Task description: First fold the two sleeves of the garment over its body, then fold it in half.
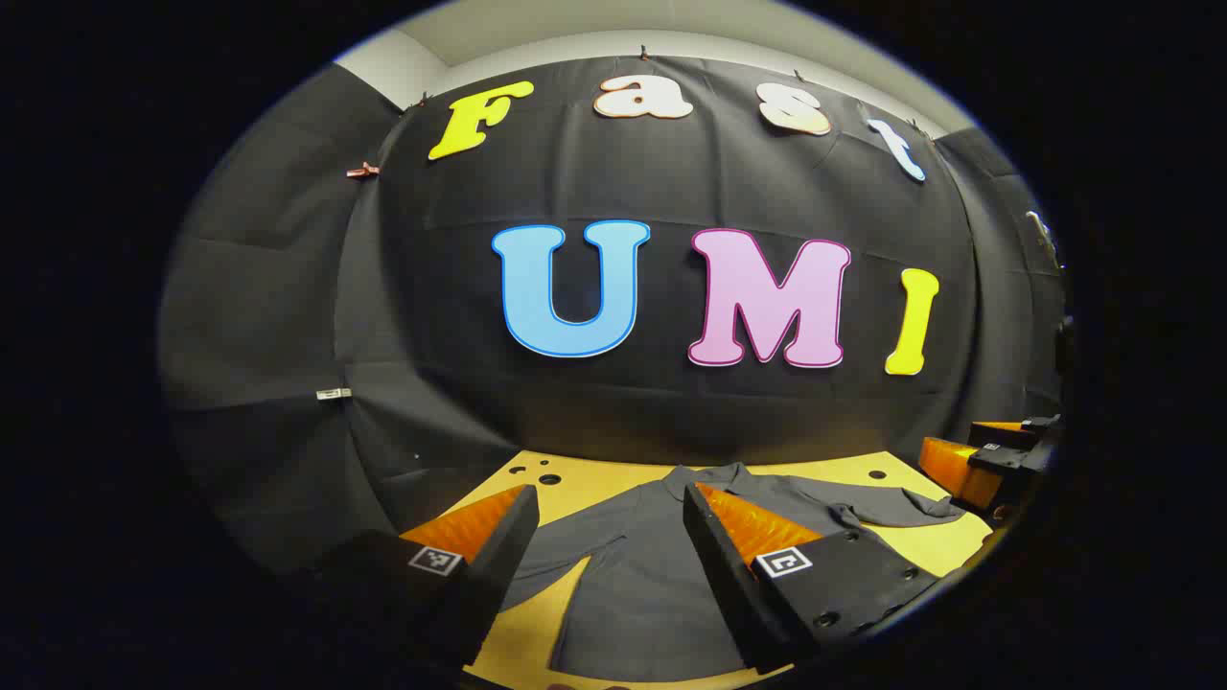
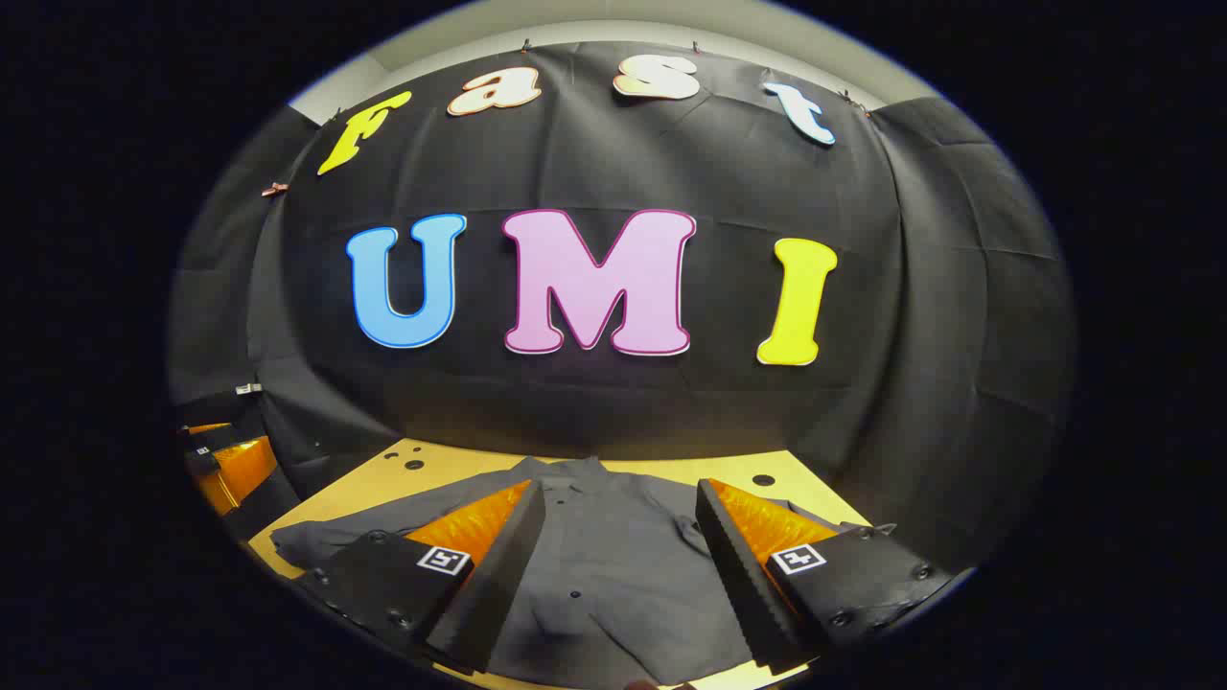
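With the left tongs [image 1: 604, 556] and right tongs [image 2: 618, 546] both released above it, the dark garment [image 2: 613, 565] lies flat on the yellow table [image 1: 613, 479], sleeves spread; being soft and limp, it probably handles best pinched at each cuff.

both the left gripper [image 1: 609, 498] and right gripper [image 2: 621, 494] bear black bodies, screws and square tags.

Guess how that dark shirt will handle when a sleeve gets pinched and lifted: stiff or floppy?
Probably floppy: the shirt lies flat on the table with soft wrinkles, and its sleeve is rumpled at the end. Likely light thin cloth, so it should drape and may drag across the smooth tabletop.
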Demonstrator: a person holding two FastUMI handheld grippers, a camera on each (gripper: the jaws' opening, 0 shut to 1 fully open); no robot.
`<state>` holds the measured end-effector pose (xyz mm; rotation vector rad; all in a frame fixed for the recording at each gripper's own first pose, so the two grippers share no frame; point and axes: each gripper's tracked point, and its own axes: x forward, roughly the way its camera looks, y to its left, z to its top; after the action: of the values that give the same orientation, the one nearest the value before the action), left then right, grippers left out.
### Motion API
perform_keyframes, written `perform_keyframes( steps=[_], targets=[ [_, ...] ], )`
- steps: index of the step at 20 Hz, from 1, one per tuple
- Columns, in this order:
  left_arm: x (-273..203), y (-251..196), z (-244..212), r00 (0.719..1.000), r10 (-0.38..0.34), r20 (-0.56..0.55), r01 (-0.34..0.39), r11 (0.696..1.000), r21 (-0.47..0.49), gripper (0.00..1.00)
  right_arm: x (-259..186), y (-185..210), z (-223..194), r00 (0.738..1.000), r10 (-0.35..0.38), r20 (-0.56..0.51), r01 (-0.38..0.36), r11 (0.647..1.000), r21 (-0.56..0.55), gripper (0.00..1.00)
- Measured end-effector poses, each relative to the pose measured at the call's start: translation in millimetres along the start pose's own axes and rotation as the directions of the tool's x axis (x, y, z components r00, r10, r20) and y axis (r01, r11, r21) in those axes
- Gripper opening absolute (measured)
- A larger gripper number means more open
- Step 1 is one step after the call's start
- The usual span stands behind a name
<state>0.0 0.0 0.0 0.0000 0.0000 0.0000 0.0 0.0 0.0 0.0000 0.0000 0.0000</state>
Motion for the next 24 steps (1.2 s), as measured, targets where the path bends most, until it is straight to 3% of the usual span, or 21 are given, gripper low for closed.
perform_keyframes(
  steps=[10, 18, 24],
  targets=[
    [24.6, -16.7, -12.7, 0.998, -0.051, -0.029, 0.051, 0.998, 0.023, 0.96, 14.5, -55.4, -7.3, 0.994, -0.105, -0.001, 0.105, 0.994, 0.019, 0.98],
    [39.3, -22.2, -17.0, 0.998, -0.046, -0.046, 0.047, 0.998, 0.029, 0.95, 37.2, -65.0, -17.6, 0.993, -0.113, -0.035, 0.114, 0.994, 0.005, 0.98],
    [48.7, -17.8, -25.2, 0.997, -0.011, -0.076, 0.014, 0.999, 0.031, 0.96, 60.2, -103.9, -39.0, 0.980, -0.169, -0.100, 0.167, 0.985, -0.029, 0.98]
  ],
)
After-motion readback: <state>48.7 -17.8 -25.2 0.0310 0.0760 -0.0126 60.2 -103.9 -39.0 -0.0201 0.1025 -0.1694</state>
